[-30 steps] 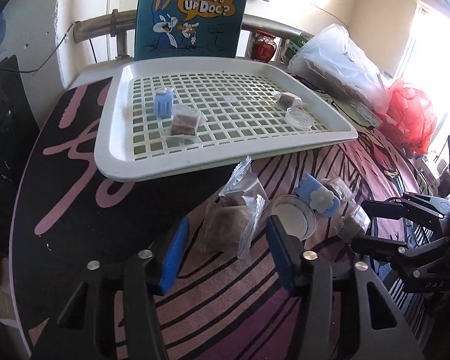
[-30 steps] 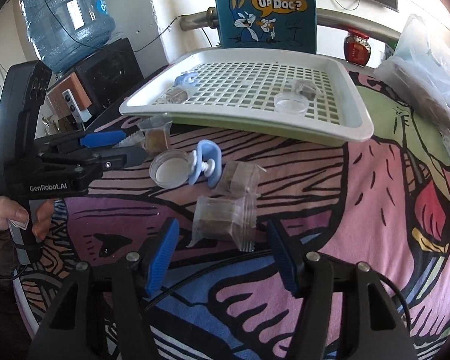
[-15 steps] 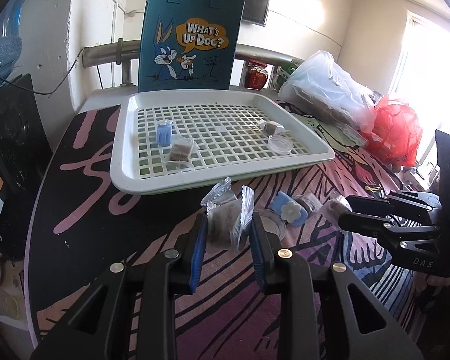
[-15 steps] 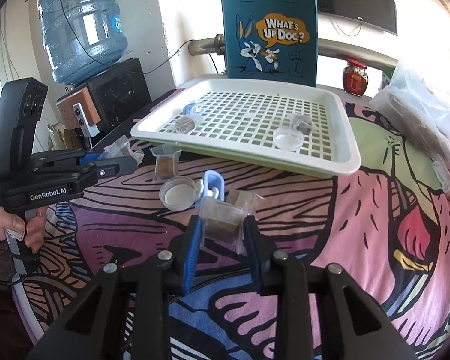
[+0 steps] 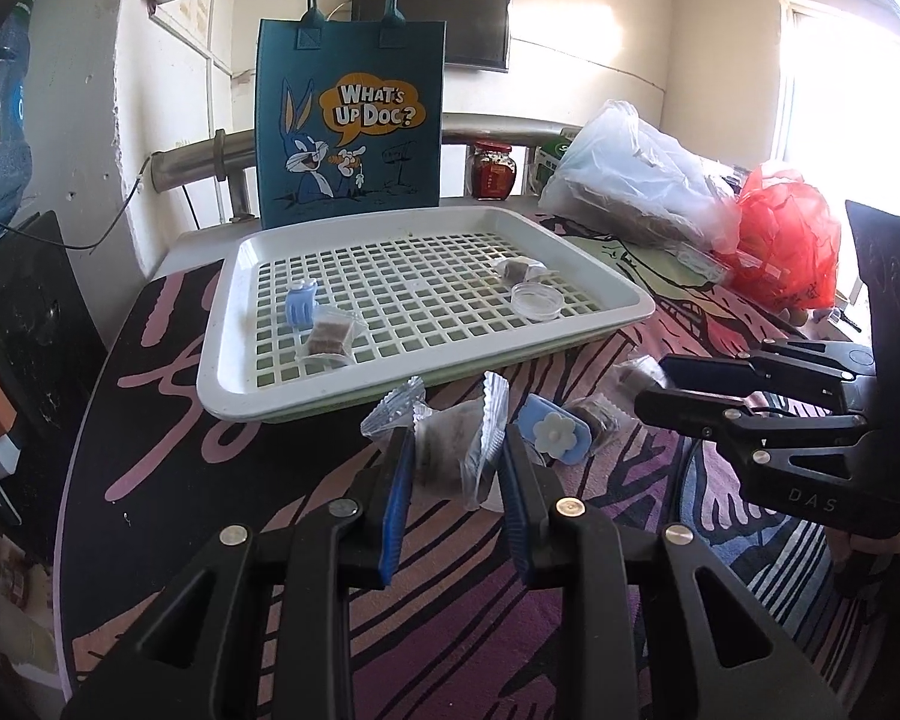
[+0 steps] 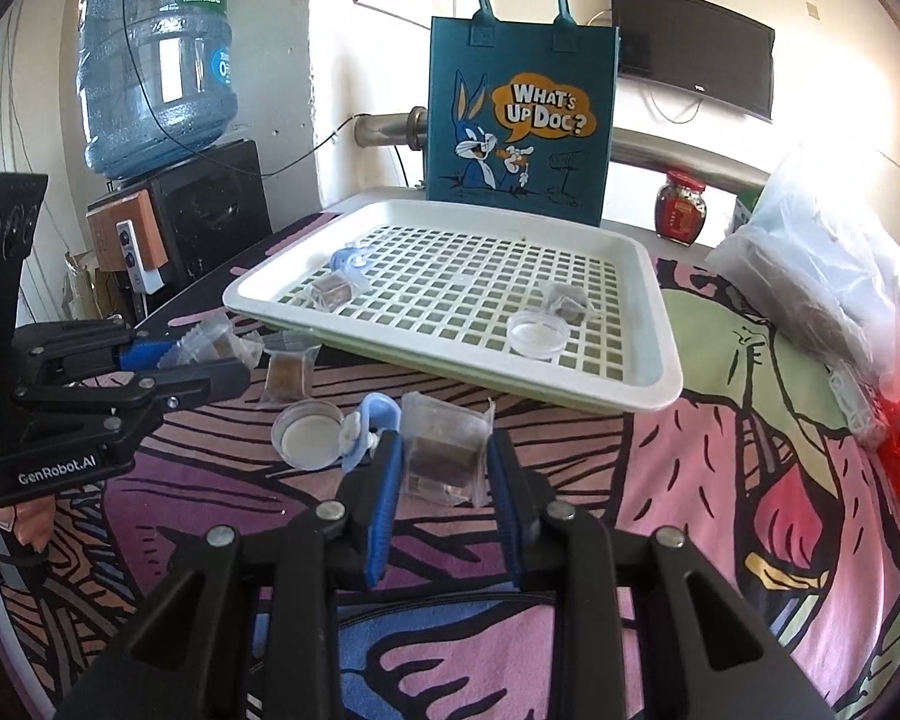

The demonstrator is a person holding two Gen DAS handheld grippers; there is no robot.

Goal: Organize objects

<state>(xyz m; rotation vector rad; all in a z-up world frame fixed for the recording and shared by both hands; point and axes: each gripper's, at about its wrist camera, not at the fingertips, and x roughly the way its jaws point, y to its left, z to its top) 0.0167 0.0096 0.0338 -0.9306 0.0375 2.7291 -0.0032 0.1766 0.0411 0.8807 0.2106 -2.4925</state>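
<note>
Gripping packet [image 5: 450, 450] in left claw [image 5: 453, 456]; right claw [image 6: 444, 456] clamping another packet [image 6: 447, 447].

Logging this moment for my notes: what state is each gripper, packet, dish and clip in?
Left gripper: shut on a snack packet.
Right gripper: shut on another snack packet.
White tray: holds two packets, a blue clip, a round dish.
Dish on the cloth: lying flat.
Flower clip: lying on the cloth.

From my feed, hard daylight from the window [image 5: 858, 78] on the far right blows out that wall and glares off the plastic bag [image 6: 834, 276], while fisheye bending and dark vignetting crowd the corners, and the middle stays sharp.
</note>
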